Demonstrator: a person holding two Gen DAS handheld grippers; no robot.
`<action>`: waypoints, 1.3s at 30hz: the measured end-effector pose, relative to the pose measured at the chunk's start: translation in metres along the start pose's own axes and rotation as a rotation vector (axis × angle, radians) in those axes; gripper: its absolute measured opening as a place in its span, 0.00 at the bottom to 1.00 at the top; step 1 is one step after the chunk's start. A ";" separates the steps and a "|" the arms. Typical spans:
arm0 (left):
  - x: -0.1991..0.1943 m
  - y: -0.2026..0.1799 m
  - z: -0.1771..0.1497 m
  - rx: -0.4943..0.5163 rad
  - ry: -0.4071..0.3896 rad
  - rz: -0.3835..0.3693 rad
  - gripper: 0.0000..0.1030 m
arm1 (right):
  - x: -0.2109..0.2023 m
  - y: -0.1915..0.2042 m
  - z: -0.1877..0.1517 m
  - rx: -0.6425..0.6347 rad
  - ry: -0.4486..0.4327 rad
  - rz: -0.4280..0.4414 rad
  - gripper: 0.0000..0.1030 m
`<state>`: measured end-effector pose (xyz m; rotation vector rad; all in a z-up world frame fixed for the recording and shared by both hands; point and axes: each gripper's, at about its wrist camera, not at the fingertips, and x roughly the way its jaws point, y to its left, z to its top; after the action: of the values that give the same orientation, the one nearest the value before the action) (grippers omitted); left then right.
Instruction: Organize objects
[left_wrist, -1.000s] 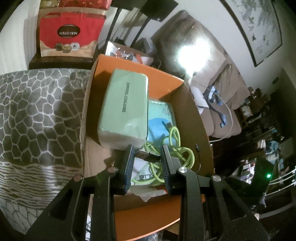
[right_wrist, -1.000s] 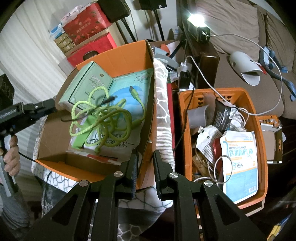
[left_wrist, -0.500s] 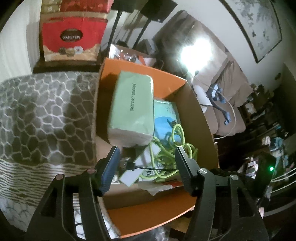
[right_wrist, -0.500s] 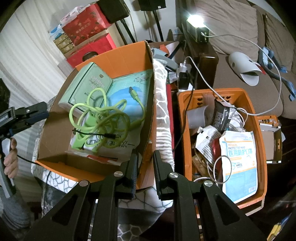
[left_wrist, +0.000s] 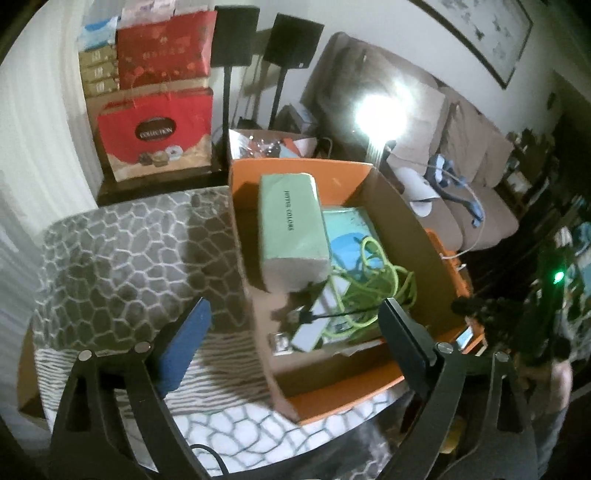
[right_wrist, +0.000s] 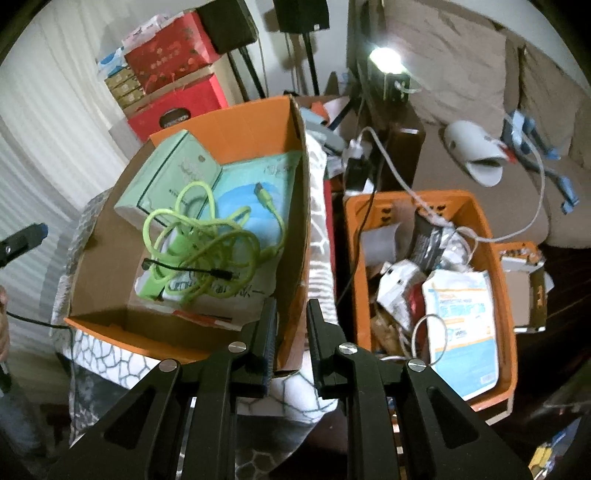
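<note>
Cardboard box (right_wrist: 207, 306), orange outside, sits on patterned cloth (left_wrist: 122, 258); stiff but light, likely best held by rim

Green tissue pack (left_wrist: 291, 232) inside box, soft, squashy

Lime cable (right_wrist: 207, 236) tangled on top, floppy, light, likely snags; best pinched at bundle

Thin black cable (right_wrist: 188, 267) across it, below and ahead of left gripper (left_wrist: 295, 332), whose jaws are opening, nothing between

Right gripper (right_wrist: 291, 325) pinches box's near wall

Black angular gripper frames, silver screws, blue-padded fingers (left_wrist: 186, 345).
</note>
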<state>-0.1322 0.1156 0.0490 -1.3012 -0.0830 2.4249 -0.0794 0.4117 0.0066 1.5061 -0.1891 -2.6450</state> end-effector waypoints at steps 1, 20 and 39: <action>-0.004 0.002 -0.002 0.004 -0.005 0.012 0.89 | -0.003 0.002 0.000 -0.002 -0.010 -0.004 0.17; -0.078 0.036 -0.037 0.003 -0.149 0.181 0.99 | -0.051 0.077 -0.008 -0.064 -0.231 -0.026 0.53; -0.114 0.061 -0.101 -0.119 -0.241 0.252 1.00 | -0.069 0.146 -0.050 -0.136 -0.362 -0.084 0.89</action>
<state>-0.0120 0.0050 0.0677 -1.1189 -0.1377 2.8235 0.0014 0.2744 0.0628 1.0080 0.0302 -2.9095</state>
